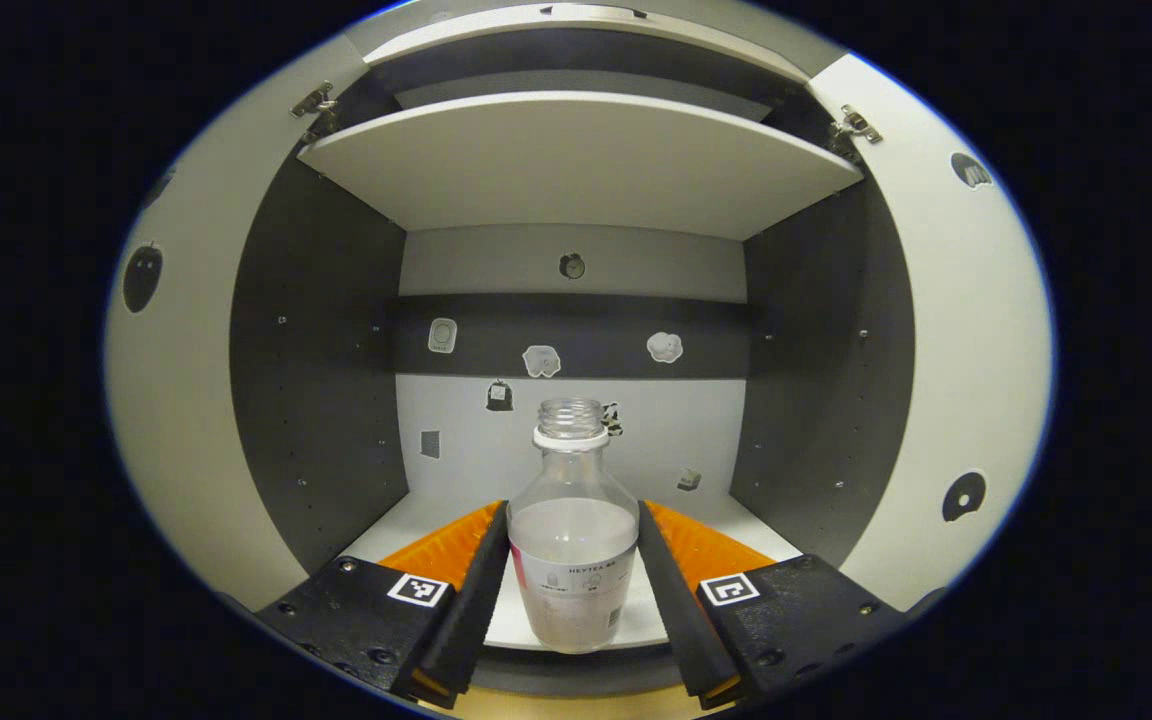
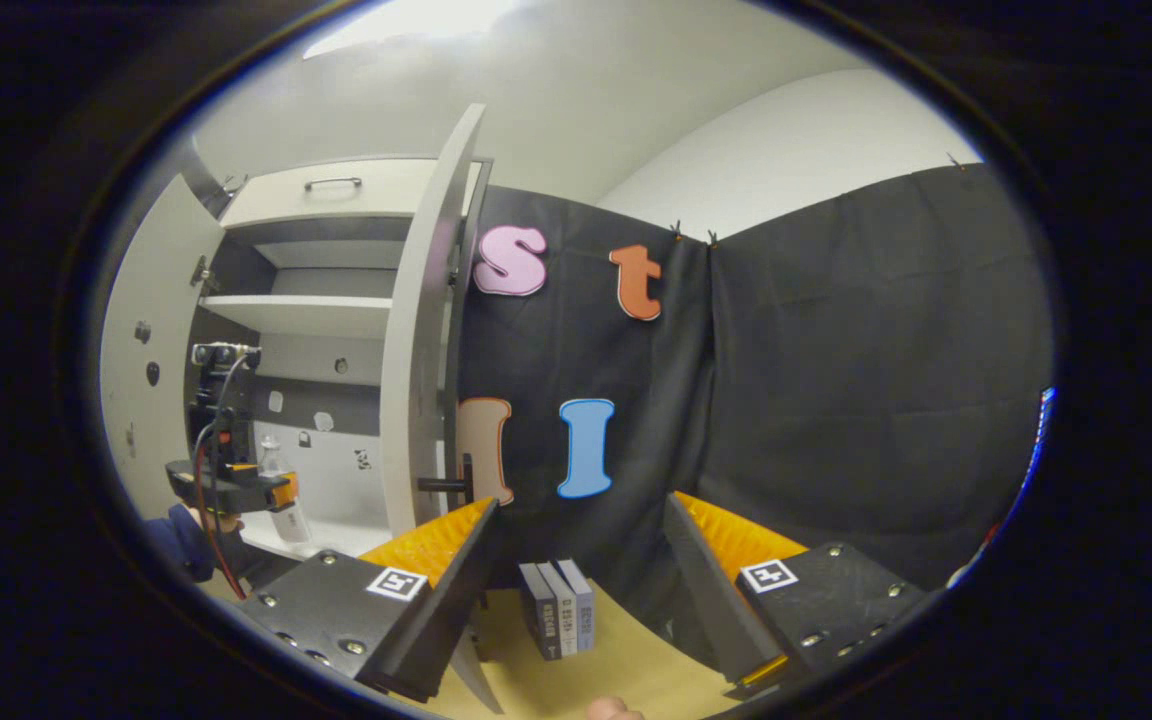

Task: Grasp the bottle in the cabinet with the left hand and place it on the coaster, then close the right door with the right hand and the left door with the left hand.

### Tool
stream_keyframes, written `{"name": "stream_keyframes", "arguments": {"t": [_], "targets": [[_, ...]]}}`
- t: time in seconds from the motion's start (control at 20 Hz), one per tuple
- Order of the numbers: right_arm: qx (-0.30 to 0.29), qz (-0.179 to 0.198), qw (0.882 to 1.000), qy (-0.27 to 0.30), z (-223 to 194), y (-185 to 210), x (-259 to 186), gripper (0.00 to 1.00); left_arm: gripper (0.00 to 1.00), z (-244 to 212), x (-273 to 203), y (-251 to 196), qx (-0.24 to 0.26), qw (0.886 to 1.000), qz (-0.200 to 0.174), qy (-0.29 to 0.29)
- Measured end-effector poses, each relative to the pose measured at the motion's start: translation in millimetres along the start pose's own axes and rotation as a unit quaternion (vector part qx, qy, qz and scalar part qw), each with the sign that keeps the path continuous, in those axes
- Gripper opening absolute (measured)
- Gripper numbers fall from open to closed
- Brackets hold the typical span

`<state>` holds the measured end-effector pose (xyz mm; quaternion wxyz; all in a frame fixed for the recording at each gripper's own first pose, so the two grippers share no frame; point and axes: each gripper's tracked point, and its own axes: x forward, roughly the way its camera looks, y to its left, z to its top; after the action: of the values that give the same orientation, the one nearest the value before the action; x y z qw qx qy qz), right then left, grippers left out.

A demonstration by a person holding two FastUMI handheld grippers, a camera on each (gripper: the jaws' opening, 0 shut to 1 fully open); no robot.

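From the left gripper view I see the bottle (image 1: 573,530) standing upright at the front edge of the cabinet's bottom shelf (image 1: 436,510), its cap off and a white ring around the neck. It holds a cloudy pale liquid up to about the shoulder and carries a label around its lower half. The left gripper (image 1: 573,560) has the bottle between its two fingers: each inner edge lies right against the bottle's side at the level of the liquid and label, so the jaws are narrowed onto it and appear to clamp it. The bottle sits centred in the gap, its neck rising well above the fingertips. Both cabinet doors stand swung open, the left door (image 1: 186,400) and the right door (image 1: 976,350) flanking the dark interior, with an upper shelf (image 1: 576,160) overhead and small stickers on the back wall.

In the right gripper view my right gripper (image 2: 576,520) hangs away from the cabinet, jaws spread wide with nothing between them. Beyond them, a small row of books (image 2: 558,607) stands on the tan tabletop (image 2: 626,660) against the booth's dark cloth. Off to the left I see the open cabinet, the right door (image 2: 426,330) edge-on, and the left gripper (image 2: 271,495) at the bottom shelf with the bottle (image 2: 281,500) in it, held by a hand with a blue sleeve (image 2: 171,540).
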<state>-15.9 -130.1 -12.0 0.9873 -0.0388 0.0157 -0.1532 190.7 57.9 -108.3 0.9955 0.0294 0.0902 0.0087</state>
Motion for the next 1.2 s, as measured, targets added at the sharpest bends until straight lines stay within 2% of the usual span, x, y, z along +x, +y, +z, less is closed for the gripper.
{"name": "stream_keyframes", "arguments": {"t": [0.55, 0.7, 0.8, 0.9, 1.0, 1.2], "targets": [[0.014, 0.043, 0.999, -0.010, 11.2, 10.3, -20.2, 0.98, 0.75, -24.0, -109.8, -15.8, -0.011, 0.997, -0.078, -0.001], [0.020, 0.058, 0.998, -0.015, 15.7, 16.9, -17.8, 0.98, 0.79, -36.4, -135.7, -20.9, -0.003, 0.995, -0.102, -0.007], [0.024, 0.068, 0.997, -0.018, 19.5, 20.9, -15.1, 1.00, 0.76, -54.1, -150.5, -23.6, 0.006, 0.994, -0.112, 0.002], [0.027, 0.076, 0.996, -0.024, 23.9, 24.7, -12.4, 0.94, 0.77, -69.5, -164.3, -32.3, 0.001, 0.992, -0.130, 0.004], [0.026, 0.083, 0.996, -0.028, 26.8, 26.4, -10.3, 0.98, 0.77, -88.8, -178.6, -40.8, -0.001, 0.989, -0.149, 0.008], [0.022, 0.093, 0.995, -0.029, 30.0, 26.6, -6.8, 0.98, 0.77, -137.1, -204.1, -55.9, -0.009, 0.983, -0.180, 0.024]]}}
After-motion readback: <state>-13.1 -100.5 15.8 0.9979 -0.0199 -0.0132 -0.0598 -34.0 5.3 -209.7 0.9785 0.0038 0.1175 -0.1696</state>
